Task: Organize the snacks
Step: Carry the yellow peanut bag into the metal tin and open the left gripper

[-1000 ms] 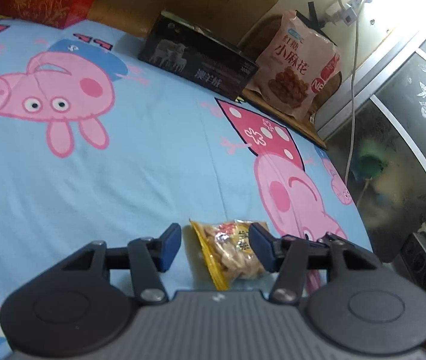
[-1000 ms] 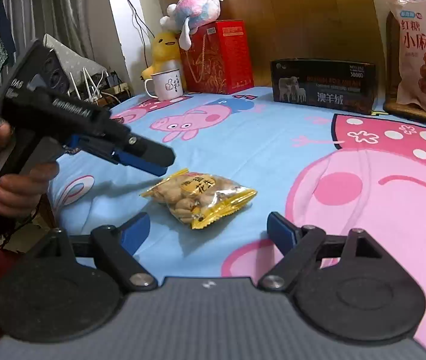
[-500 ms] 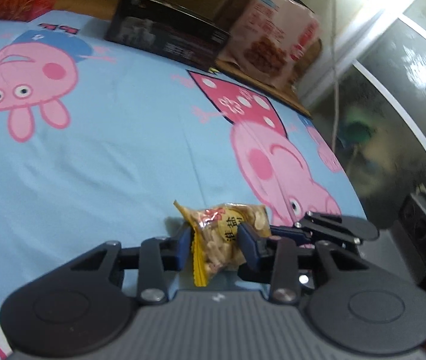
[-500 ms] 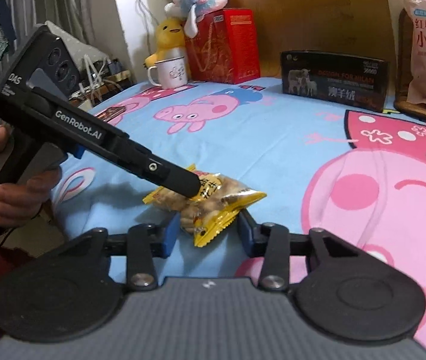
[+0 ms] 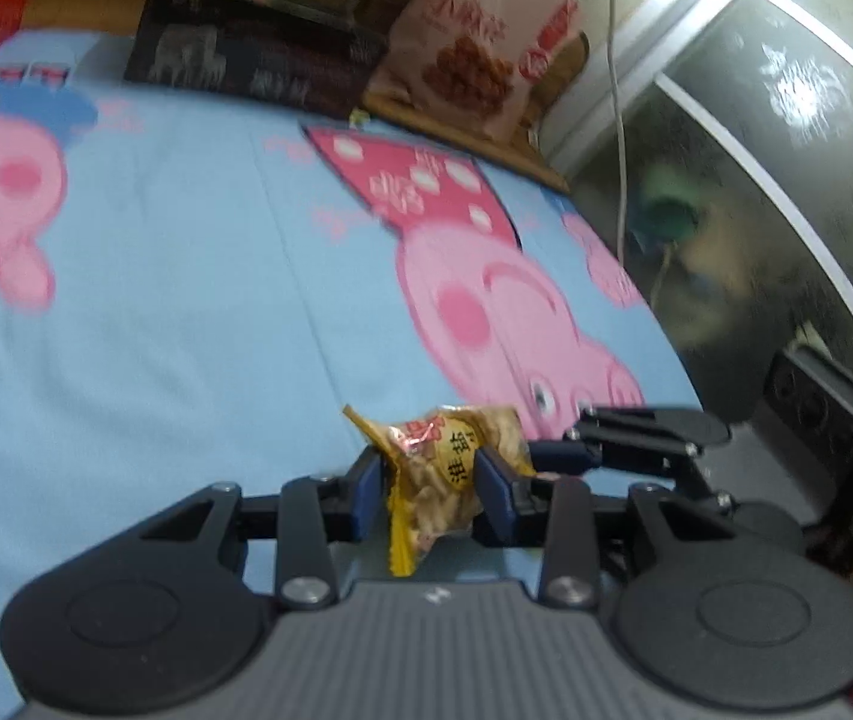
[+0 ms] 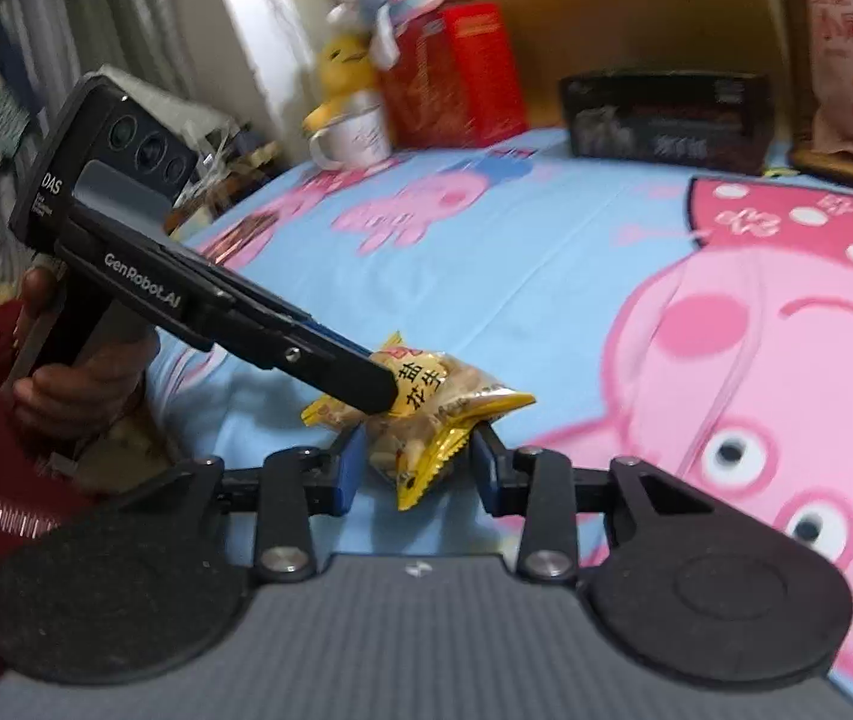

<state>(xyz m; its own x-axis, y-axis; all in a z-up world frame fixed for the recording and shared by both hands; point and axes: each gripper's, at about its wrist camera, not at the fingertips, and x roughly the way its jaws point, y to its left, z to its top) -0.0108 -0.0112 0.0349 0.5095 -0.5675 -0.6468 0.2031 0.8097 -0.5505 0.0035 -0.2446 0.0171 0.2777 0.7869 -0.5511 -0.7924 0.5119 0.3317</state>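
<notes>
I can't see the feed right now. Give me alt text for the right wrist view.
The right gripper and the left gripper are both closed on a small yellow peanut packet above a blue cartoon-pig bedsheet. The left one reaches in from the left, held by a hand. Blurred behind: a white mug, red box and black box.

Both fisheye views are motion-blurred and bent at the edges, dim indoors, with white glare blowing out the left view's upper right.
</notes>
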